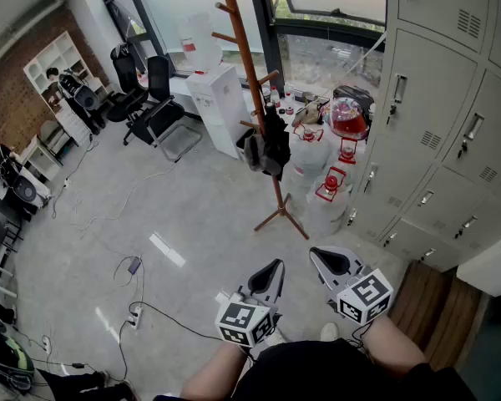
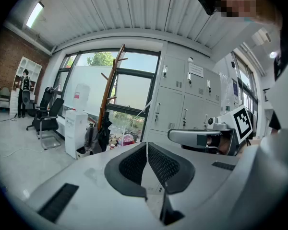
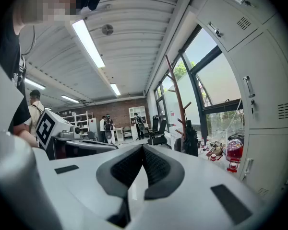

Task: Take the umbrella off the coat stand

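- Head view: black folded umbrella (image 1: 275,143) hangs low on the wooden coat stand (image 1: 244,53), well ahead.
- Left gripper (image 1: 270,274) and right gripper (image 1: 328,263) are both clenched, empty.
- Likely light, with floppy fabric; I'd pinch its stiffer top or strap.

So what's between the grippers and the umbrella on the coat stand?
Head view: only bare grey floor and the coat stand's feet lie between the left gripper, the right gripper and the hanging umbrella.
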`<control>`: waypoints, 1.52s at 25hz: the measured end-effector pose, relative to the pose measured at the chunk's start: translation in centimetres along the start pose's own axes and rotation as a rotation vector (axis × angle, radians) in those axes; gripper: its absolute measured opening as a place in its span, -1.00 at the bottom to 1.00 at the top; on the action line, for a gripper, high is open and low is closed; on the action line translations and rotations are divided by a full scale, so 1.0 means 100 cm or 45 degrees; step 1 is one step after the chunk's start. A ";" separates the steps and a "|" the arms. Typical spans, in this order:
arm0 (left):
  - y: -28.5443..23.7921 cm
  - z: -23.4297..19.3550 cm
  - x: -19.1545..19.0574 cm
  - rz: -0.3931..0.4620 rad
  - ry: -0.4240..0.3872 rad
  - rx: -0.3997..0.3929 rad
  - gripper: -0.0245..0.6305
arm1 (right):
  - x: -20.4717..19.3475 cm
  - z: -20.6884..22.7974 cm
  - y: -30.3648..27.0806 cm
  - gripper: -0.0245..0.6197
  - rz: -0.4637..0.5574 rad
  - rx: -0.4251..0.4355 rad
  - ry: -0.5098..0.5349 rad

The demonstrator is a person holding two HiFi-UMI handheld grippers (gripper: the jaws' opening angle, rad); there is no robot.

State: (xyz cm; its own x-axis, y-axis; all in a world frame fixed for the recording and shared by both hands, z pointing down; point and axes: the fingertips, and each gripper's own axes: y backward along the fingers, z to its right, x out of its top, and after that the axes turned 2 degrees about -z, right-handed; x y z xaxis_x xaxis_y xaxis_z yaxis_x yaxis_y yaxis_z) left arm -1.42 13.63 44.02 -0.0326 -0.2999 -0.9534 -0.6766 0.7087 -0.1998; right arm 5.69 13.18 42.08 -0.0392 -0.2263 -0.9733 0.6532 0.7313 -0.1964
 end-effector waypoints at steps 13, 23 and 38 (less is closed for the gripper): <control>0.010 -0.012 -0.003 0.003 0.015 -0.012 -0.85 | -0.001 -0.012 -0.009 -0.76 0.000 0.002 -0.007; 0.030 -0.042 -0.002 0.010 0.012 -0.014 -0.85 | 0.003 -0.034 -0.038 -0.76 -0.001 0.004 0.000; 0.057 -0.102 0.007 0.027 -0.040 -0.075 -0.85 | 0.014 -0.057 -0.101 -0.76 0.032 -0.062 0.004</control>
State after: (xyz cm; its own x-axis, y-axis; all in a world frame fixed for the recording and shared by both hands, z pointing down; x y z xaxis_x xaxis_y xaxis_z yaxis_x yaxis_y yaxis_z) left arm -12.79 10.97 44.49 -0.0249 -0.2647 -0.9640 -0.7180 0.6757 -0.1670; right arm -5.24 9.15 41.99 -0.0258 -0.2057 -0.9783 0.6167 0.7669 -0.1775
